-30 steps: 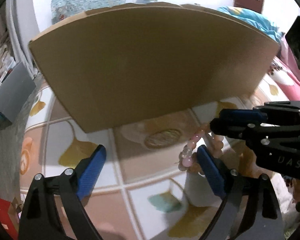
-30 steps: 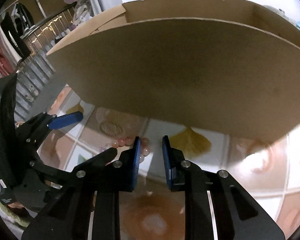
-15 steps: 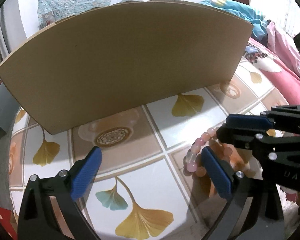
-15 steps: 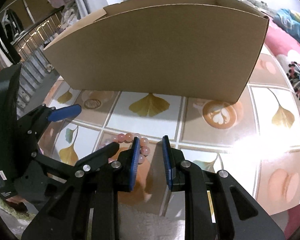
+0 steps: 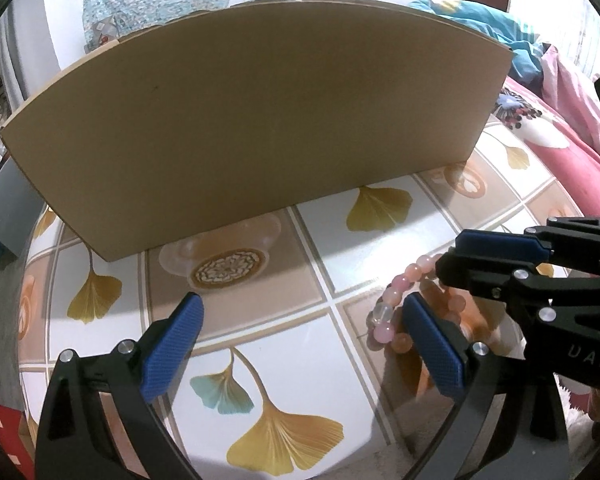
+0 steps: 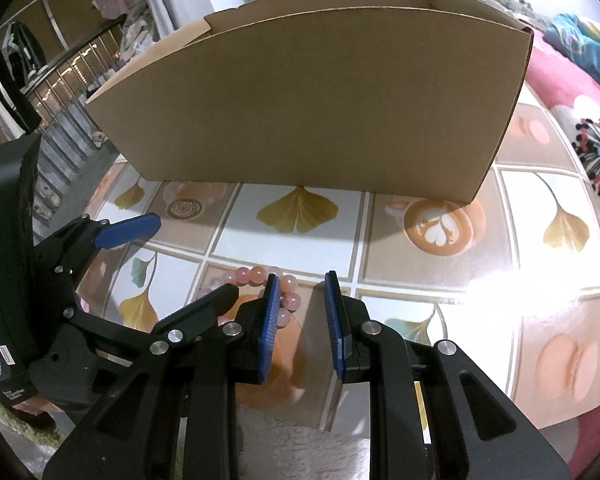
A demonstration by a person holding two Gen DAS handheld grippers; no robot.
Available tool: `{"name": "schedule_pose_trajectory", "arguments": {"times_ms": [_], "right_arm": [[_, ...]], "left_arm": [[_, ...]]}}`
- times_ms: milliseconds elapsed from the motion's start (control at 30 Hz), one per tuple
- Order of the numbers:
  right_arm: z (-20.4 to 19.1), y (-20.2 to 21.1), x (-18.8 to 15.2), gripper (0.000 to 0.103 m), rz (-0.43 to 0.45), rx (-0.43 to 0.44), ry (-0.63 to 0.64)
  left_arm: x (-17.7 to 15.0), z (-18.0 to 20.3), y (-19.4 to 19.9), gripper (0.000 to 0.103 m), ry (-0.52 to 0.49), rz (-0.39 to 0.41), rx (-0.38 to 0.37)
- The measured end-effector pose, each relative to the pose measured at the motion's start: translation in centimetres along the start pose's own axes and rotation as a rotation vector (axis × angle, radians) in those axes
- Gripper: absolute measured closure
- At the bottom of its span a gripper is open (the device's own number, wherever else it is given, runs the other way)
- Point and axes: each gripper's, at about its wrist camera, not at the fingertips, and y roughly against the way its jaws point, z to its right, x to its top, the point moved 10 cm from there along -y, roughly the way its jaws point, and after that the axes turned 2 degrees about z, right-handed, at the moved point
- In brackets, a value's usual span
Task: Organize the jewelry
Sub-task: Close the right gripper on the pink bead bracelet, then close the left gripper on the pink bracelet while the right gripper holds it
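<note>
Both hand-held grippers have drawn back from the cardboard box (image 6: 311, 96), exposing more of the tiled desk (image 5: 339, 248) in front of it. Left hand-held gripper (image 5: 303, 340): jaws spread wide, empty. Right hand-held gripper (image 6: 300, 312): jaws narrowly parted, nothing between the pads. Pink bead bracelet (image 5: 395, 304): lying on the desk, in front of the box, at the gripper tips. Judged status: bracelet not yet stowed; pickup and transfer into the box remain.
</note>
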Motion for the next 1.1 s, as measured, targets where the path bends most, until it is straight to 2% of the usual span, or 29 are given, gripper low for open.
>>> {"name": "schedule_pose_trajectory", "arguments": {"times_ms": [833,1000,1100], "right_arm": [[0.1,0.0,-0.1,0.083,-0.004,0.001,0.004],[0.0,0.0,0.0,0.083,-0.005,0.0,0.006],[0.2,0.0,-0.1,0.082,-0.009,0.015,-0.012]], "left_arm": [[-0.1,0.0,0.1,0.005,0.001,0.0,0.002],[-0.2,0.1,0.1,0.005,-0.01,-0.016,-0.022],[0.0,-0.6,1.4,0.006,-0.002,0.034,-0.032]]}}
